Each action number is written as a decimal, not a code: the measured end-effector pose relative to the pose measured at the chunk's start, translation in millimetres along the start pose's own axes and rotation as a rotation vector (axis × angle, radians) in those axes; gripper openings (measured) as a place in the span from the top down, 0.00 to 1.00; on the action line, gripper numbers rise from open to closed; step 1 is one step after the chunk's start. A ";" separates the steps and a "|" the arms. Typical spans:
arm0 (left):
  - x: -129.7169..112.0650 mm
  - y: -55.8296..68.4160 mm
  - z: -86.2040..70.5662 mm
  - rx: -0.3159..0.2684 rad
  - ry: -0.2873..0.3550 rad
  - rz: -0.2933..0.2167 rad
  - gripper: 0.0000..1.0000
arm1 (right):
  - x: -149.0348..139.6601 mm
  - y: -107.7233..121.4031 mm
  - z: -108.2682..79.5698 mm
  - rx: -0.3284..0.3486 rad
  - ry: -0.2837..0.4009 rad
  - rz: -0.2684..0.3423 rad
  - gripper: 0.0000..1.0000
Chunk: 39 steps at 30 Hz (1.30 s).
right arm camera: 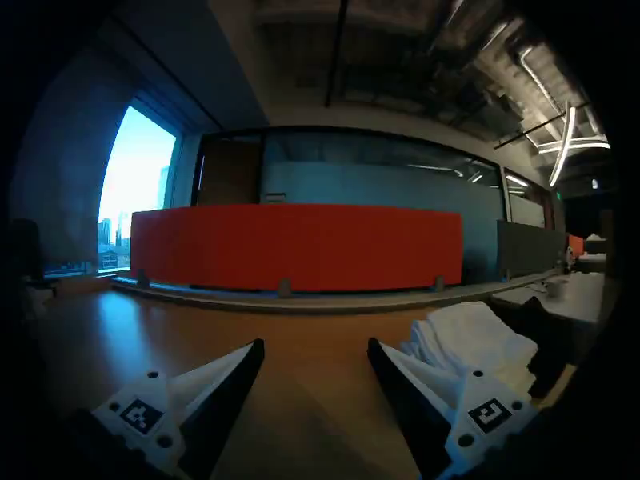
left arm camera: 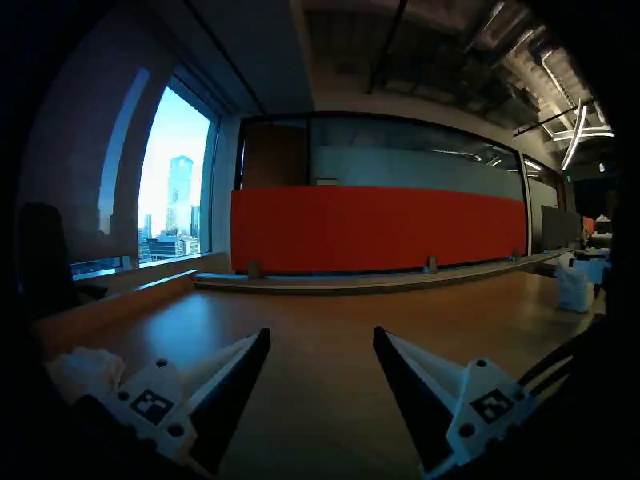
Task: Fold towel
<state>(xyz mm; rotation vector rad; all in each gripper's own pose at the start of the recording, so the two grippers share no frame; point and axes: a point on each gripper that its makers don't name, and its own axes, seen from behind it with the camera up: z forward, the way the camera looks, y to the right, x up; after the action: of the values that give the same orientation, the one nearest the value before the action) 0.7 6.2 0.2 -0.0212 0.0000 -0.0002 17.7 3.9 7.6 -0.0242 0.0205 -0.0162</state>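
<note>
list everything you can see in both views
towel pile: one, white, on the table to the right of the right gripper's fingers
crumpled cloth: one, white, at the table's left edge
bundle: one, white, far right on the table; too small to identify
table: one, brown wood, under both grippers
divider panel: one, red, along the table's far edge
window: one, bright, on the left, city towers outside
ceiling lights: a few strips, white, upper right
left hand-held gripper: one, white with dark inner faces, open, low over the table
right hand-held gripper: one, white with dark inner faces, open, low over the table
</note>
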 end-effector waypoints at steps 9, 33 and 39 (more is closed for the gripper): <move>-0.1 0.3 -0.4 0.000 0.000 0.000 0.05 | -9.0 4.1 -2.6 -0.006 -0.004 0.014 0.00; -0.1 0.4 -0.2 0.000 0.000 0.000 0.05 | -14.1 -3.5 -7.1 0.017 -0.020 0.015 0.00; -0.4 0.5 0.0 0.000 0.000 0.000 0.04 | -15.6 -3.3 -7.2 0.019 -0.020 0.015 0.00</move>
<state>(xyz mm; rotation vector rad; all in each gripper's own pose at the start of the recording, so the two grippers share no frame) 0.3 6.7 0.2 -0.0213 0.0001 -0.0004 1.9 0.7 0.9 -0.0048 0.0009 -0.0012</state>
